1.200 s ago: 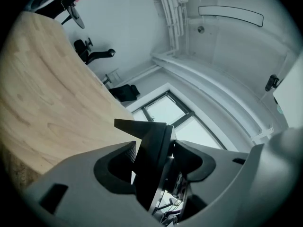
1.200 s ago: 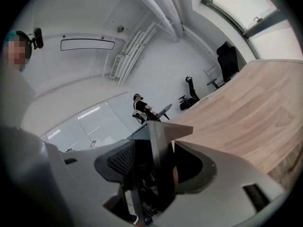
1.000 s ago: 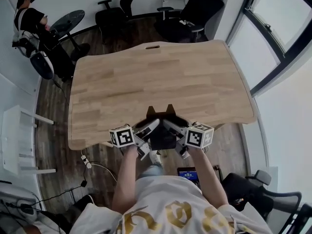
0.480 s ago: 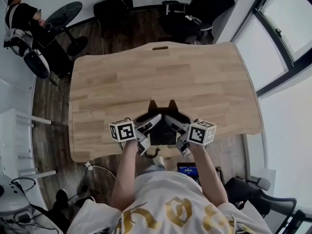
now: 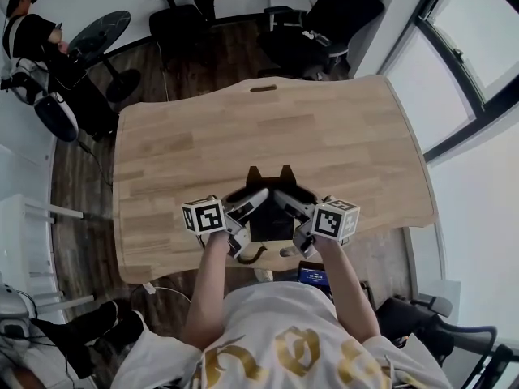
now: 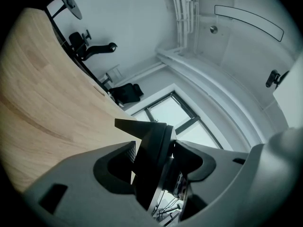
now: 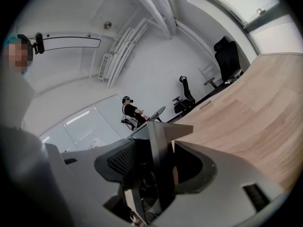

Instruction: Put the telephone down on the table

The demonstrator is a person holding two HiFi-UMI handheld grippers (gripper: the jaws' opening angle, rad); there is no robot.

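Note:
A black telephone (image 5: 269, 211) with two pointed corners at its far end hangs just above the near edge of the wooden table (image 5: 324, 136). My left gripper (image 5: 253, 204) clamps its left side and my right gripper (image 5: 287, 204) clamps its right side. In the left gripper view the telephone (image 6: 152, 145) fills the gap between the jaws of the left gripper (image 6: 156, 163). The right gripper view shows the telephone (image 7: 159, 150) edge-on inside the right gripper (image 7: 152, 170). A dark cord (image 5: 255, 254) dangles beneath it.
Black office chairs (image 5: 324, 14) stand beyond the table's far edge. A seated person (image 5: 32, 31) and a small round table (image 5: 101, 31) are at the back left. Windows (image 5: 462, 63) run along the right. A small lit screen (image 5: 312, 275) lies below the table's near edge.
Both grippers have carried the telephone forward, from off the near edge to over the table's front strip. Their grip looks unchanged.

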